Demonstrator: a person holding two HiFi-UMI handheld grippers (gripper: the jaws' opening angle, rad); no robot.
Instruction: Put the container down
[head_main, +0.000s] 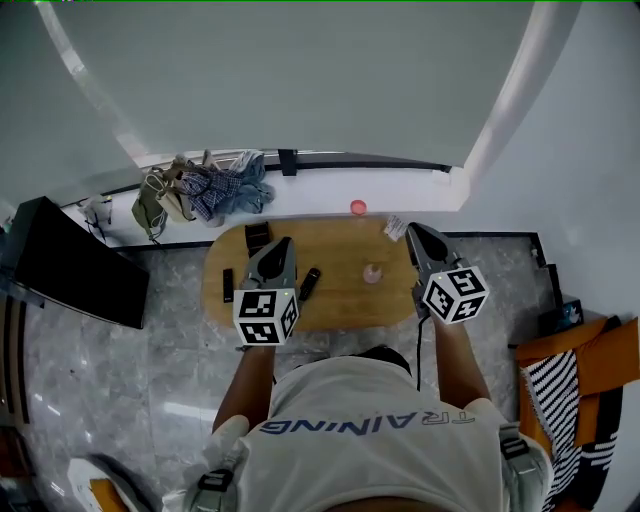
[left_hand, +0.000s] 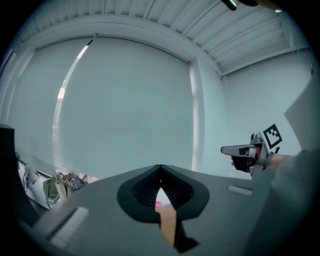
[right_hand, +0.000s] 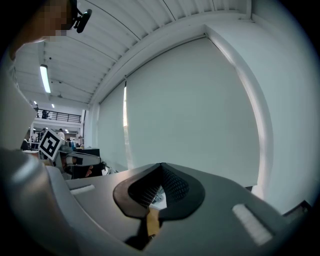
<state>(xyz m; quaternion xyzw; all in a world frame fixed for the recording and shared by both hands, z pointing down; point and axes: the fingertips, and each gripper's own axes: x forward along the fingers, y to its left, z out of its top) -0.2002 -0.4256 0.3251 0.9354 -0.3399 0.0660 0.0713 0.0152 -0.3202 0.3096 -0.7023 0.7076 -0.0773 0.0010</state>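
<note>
Wooden table (head_main: 340, 300), small pink container (head_main: 372, 273) on it; left tool (head_main: 284, 242) and right tool (head_main: 411, 229) both clenched, empty.

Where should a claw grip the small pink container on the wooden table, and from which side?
Its side walls, from the near edge with the right claw, the closer one. The container seems to stand upright on the table, apart from the black object to its left, so both flanks look free. Rim or lid: too small to tell. That claw is shut now.
</note>
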